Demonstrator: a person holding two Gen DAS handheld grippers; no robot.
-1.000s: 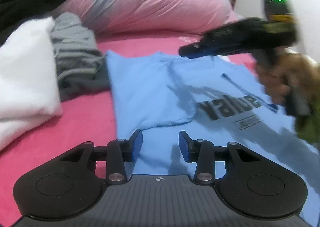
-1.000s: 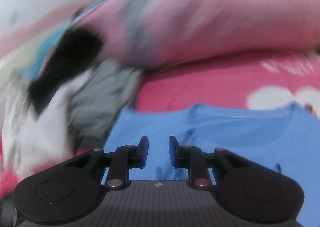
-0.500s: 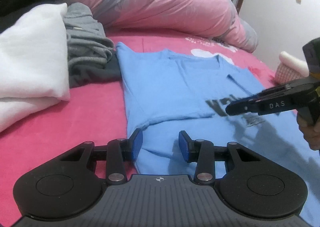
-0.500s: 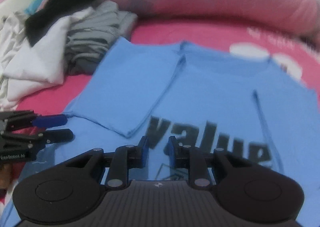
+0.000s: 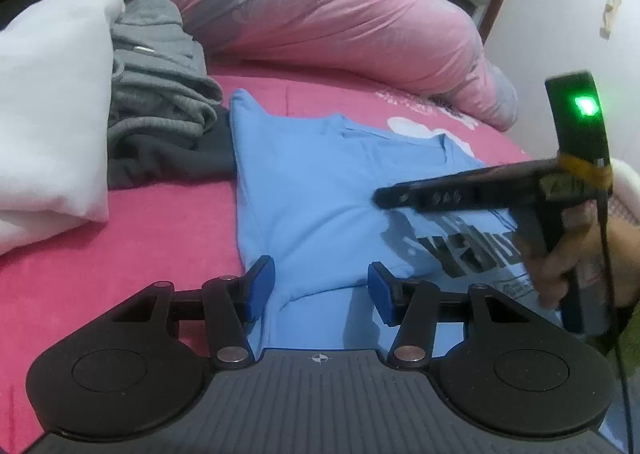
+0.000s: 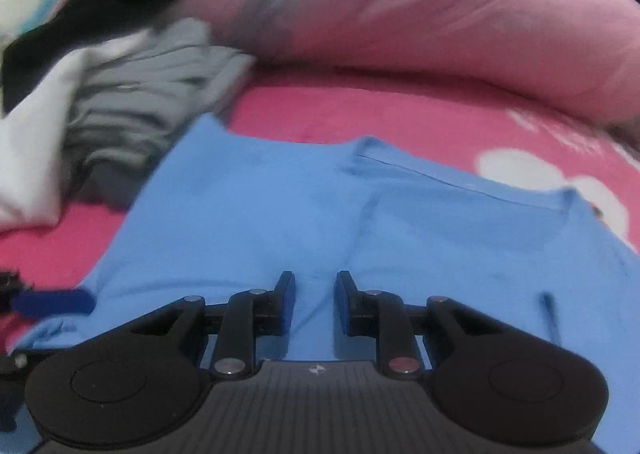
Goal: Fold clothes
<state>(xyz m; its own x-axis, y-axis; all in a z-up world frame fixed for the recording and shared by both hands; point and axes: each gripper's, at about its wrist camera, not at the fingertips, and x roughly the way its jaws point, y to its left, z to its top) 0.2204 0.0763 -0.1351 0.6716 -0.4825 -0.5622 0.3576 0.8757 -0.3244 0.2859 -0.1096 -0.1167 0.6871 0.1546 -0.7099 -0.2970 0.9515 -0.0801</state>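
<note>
The blue t-shirt [image 5: 320,189] is lying flat on the pink bedsheet [image 5: 120,254], one sleeve folded in, right beside a grey clothes pile [image 5: 160,93]. The left gripper [image 5: 321,290] is hanging wide open over the hem, gripping nothing. The right gripper [image 6: 315,304] is hovering above the shirt, parted a little, empty too.

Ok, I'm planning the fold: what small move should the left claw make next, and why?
Probably lower the left claw and close on the folded sleeve edge of the blue T-shirt. Its jaws are open, straddling that edge above the shirt, and hold nothing.
</note>
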